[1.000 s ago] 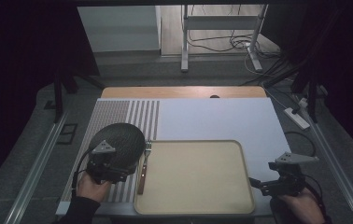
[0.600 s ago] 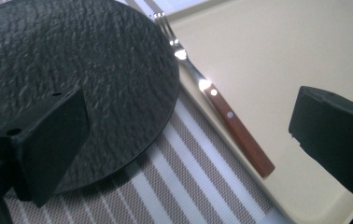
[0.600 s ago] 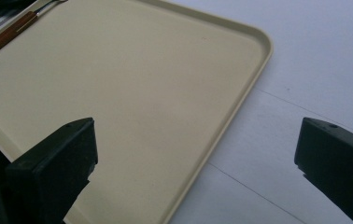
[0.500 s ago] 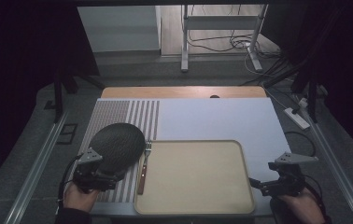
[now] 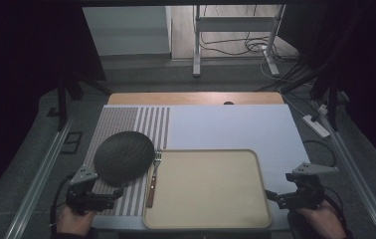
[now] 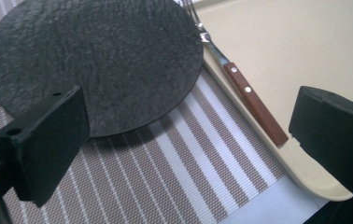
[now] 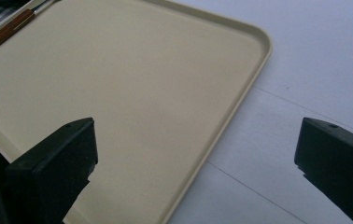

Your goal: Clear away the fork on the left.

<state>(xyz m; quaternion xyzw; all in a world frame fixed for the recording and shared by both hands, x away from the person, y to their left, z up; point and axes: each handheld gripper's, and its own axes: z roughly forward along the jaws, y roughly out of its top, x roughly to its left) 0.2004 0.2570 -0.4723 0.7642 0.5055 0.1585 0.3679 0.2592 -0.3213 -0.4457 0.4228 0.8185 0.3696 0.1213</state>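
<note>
1. Dark round plate (image 5: 124,157) lies flat on the striped placemat (image 5: 126,124), left half of the counter (image 5: 235,127). Its right edge sits just beside the fork (image 5: 152,174), which lies along the left rim of the beige tray (image 5: 255,169). In the left gripper view the plate (image 6: 95,60) is apart from both jaws.
2. Left hand-held gripper (image 5: 107,195) sits low at the near-left edge of the plate, jaws spread wide, gripping nothing. Right hand-held gripper (image 5: 275,196) rests off the tray's near-right corner, jaws also wide, gripping nothing.
3. Risk A: plate is thin and flat on woven cloth. A jaw coming in level would likely push it rather than get under the rim; the plate would then slide right.
4. Risk B: a sliding plate would hit the fork tines and could shove the fork (image 6: 240,84) onto or over the tray rim.
5. Risk C: a jaw digging under the rim could snag the placemat and drag it, carrying plate and fork with it.
6. Risk D: a one-edge pinch leaves the plate's weight hanging far from the jaws; it could tilt and slip out, judging by its textured but thin rim.
</note>
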